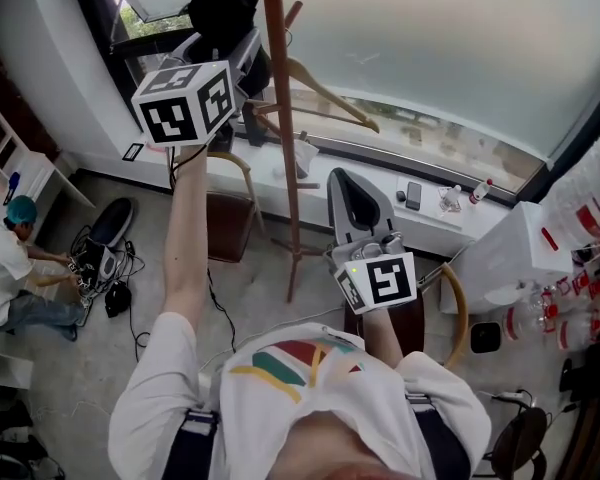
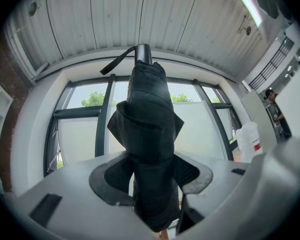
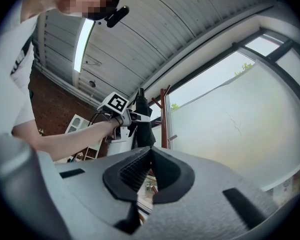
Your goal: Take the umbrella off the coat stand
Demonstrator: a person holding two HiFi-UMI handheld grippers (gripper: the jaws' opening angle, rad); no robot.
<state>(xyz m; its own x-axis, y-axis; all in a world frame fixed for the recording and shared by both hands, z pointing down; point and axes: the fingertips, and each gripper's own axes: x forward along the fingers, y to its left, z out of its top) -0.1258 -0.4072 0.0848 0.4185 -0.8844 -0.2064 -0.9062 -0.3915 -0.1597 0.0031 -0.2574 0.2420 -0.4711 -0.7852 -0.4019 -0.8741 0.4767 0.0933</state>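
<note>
My left gripper (image 1: 242, 48) is raised high at the upper left, just left of the brown coat stand pole (image 1: 280, 118). It is shut on a black folded umbrella (image 1: 218, 6). In the left gripper view the umbrella (image 2: 149, 114) stands upright between the jaws of that gripper (image 2: 152, 176). Its strap (image 2: 115, 64) sticks out to the left near the tip with no peg through it. My right gripper (image 1: 345, 183) is lower and nearer to me, right of the pole, shut with nothing held. From the right gripper (image 3: 151, 156) I see the umbrella (image 3: 142, 121) beside the stand (image 3: 165, 114).
A wooden hanger (image 1: 330, 93) and pegs branch off the stand. A window sill (image 1: 380, 168) with a phone and bottles runs behind it. A wooden chair (image 1: 235, 183) stands left of the pole and a white box (image 1: 520, 253) at right. A person (image 1: 15, 268) crouches by cables at far left.
</note>
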